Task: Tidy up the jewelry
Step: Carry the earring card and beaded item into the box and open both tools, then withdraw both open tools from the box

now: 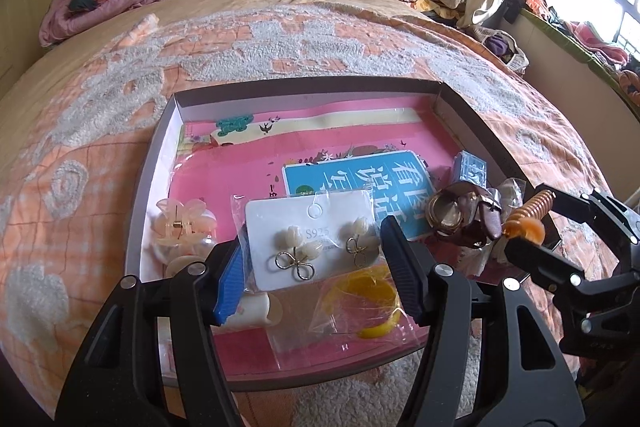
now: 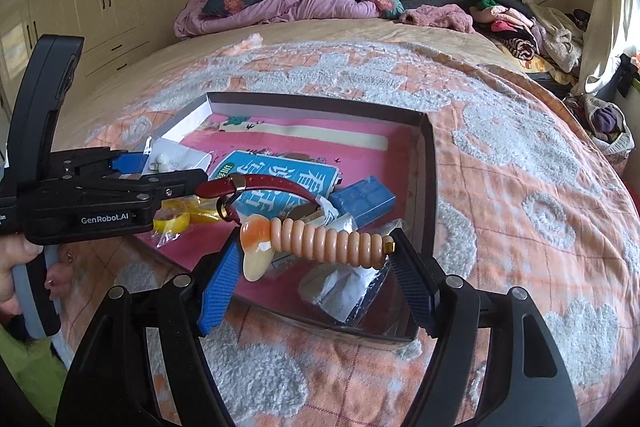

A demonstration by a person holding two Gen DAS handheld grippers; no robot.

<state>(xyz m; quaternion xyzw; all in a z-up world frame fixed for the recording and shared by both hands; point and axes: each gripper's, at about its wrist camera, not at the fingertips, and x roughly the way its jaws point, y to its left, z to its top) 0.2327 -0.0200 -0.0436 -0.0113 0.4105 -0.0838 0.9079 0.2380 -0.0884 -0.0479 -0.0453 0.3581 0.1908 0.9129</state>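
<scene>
A shallow grey cardboard box lid (image 1: 152, 163) lies on the bed's orange-and-white tufted blanket (image 1: 80, 131), lined with a pink printed sheet (image 1: 248, 163) and holding the jewelry.

At its left edge sits a pale pink plastic claw hair clip (image 1: 182, 223). Just right of it, the left hand-held gripper (image 1: 316, 277) reaches level over the near edge of the lid, its blue-padded fingers (image 1: 230, 283) apart on either side of a white earring card in a clear bag (image 1: 310, 241) carrying two white-petal, gold-wire earrings; whether the pads touch the bag cannot be told. In the right wrist view a person's hand (image 2: 16, 267) grips this tool's handle. A yellow ring-shaped piece in a clear bag (image 1: 372, 303) lies just below the card.

Further right are a teal printed card (image 1: 352, 179), a gold-cased watch with a dark red leather strap (image 1: 464, 215) and a small blue plastic box (image 1: 472, 167).

At the right, the right hand-held gripper (image 2: 316, 263) comes in low over the lid's near right corner, angled toward the left one. Its fingers stand wide apart, and a peach ribbed spiral hair piece with an orange translucent end (image 2: 320, 237) spans the gap between them, each end at a pad.
</scene>
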